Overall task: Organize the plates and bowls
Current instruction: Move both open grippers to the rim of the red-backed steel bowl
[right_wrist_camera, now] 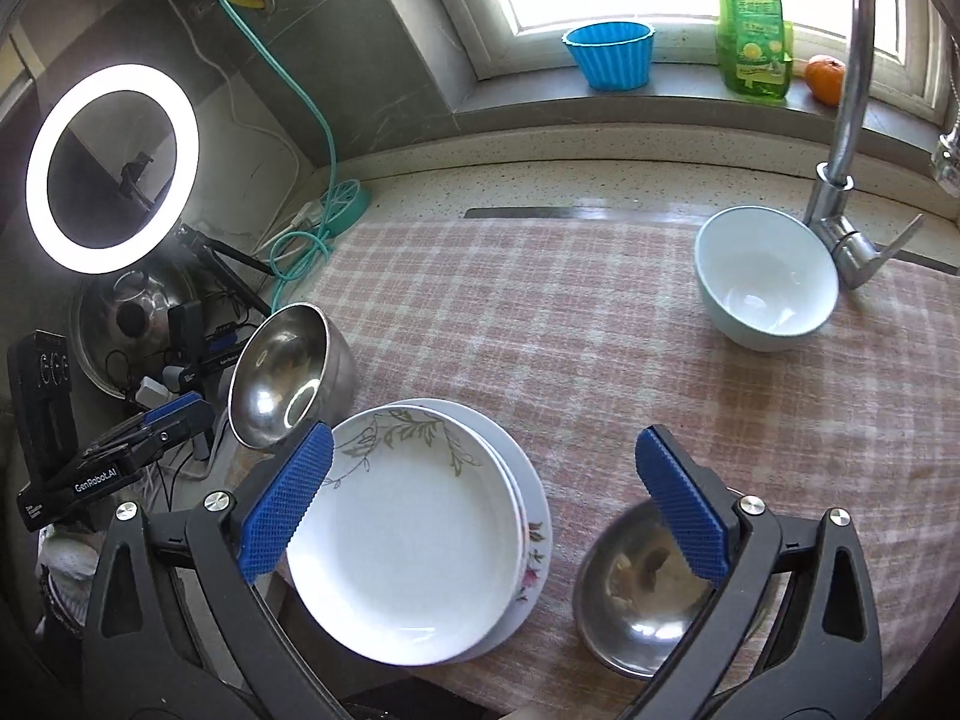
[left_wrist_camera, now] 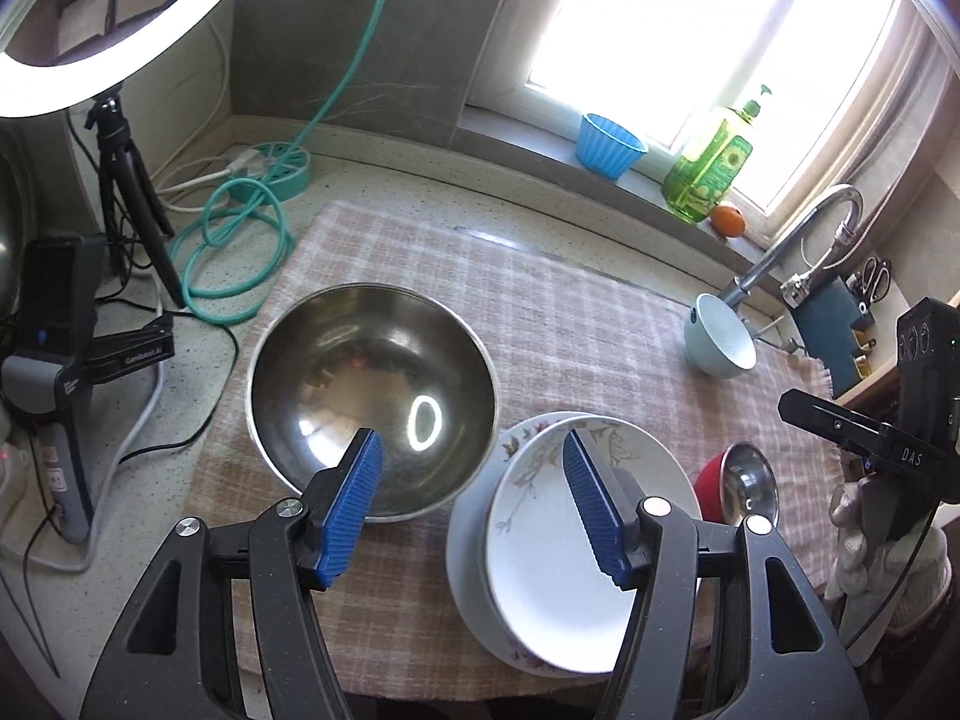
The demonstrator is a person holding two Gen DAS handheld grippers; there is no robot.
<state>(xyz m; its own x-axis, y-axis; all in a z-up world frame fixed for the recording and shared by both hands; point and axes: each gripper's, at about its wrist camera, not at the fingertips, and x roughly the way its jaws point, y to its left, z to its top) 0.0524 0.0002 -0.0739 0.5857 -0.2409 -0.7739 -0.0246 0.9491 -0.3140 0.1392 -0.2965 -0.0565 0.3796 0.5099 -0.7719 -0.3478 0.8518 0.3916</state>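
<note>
A stack of white floral plates (left_wrist_camera: pixel 558 546) (right_wrist_camera: pixel 414 534) sits at the front of the checked cloth. A large steel bowl (left_wrist_camera: pixel 372 396) (right_wrist_camera: pixel 288 372) stands to their left. A pale blue-white bowl (left_wrist_camera: pixel 720 342) (right_wrist_camera: pixel 765 276) stands far right near the faucet. A small red bowl with steel inside (left_wrist_camera: pixel 741 486) (right_wrist_camera: pixel 642 594) sits right of the plates. My left gripper (left_wrist_camera: pixel 471 504) is open and empty above the gap between the steel bowl and the plates. My right gripper (right_wrist_camera: pixel 486 504) is open and empty above the plates and the small bowl; it also shows in the left wrist view (left_wrist_camera: pixel 864 438).
A faucet (right_wrist_camera: pixel 846 120) rises at the right. A blue cup (right_wrist_camera: pixel 612 54), a green soap bottle (right_wrist_camera: pixel 753 30) and an orange (right_wrist_camera: pixel 825 78) stand on the windowsill. A ring light (right_wrist_camera: pixel 111 168), its tripod (left_wrist_camera: pixel 129 192), a teal hose (left_wrist_camera: pixel 234 240) and cables crowd the left.
</note>
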